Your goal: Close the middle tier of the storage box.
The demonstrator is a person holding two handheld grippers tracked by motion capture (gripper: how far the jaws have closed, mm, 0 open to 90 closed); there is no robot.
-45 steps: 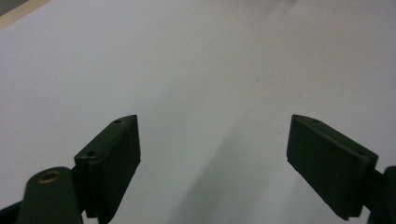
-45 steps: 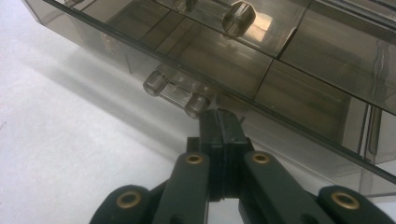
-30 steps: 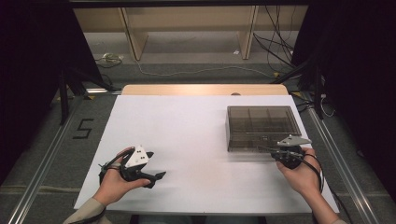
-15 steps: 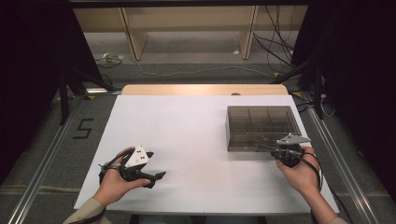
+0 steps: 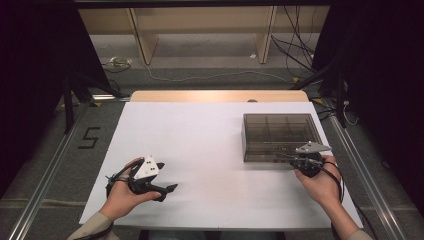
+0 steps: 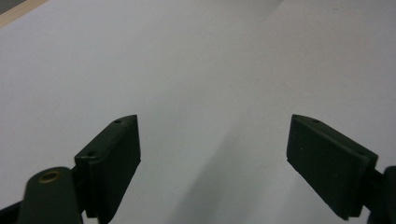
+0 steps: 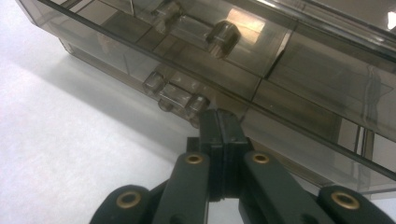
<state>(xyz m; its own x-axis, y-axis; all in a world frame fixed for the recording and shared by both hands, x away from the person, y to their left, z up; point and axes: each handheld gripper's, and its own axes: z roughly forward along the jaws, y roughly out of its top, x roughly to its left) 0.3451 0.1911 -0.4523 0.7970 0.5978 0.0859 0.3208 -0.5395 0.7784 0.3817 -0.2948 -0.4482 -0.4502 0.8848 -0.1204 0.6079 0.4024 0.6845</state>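
A smoky transparent compartment box (image 5: 280, 131) with its lid down lies on the right part of the white table (image 5: 200, 135). My right gripper (image 5: 284, 157) rests at the box's front edge, held in the person's right hand. In the right gripper view its jaws (image 7: 219, 122) are pressed flat together with nothing visible between them, their tips right at the box's front wall (image 7: 289, 60) beside a small clear latch (image 7: 175, 98). My left gripper (image 5: 167, 178) sits low over the table's front left in the left hand, its jaws (image 6: 212, 154) spread wide with only bare white surface between them.
A wooden strip (image 5: 220, 96) borders the table's far edge, with shelf legs and loose cables (image 5: 300, 55) on the floor beyond. Metal rails run along both sides, and a "5" mark (image 5: 89, 137) lies on the floor at the left.
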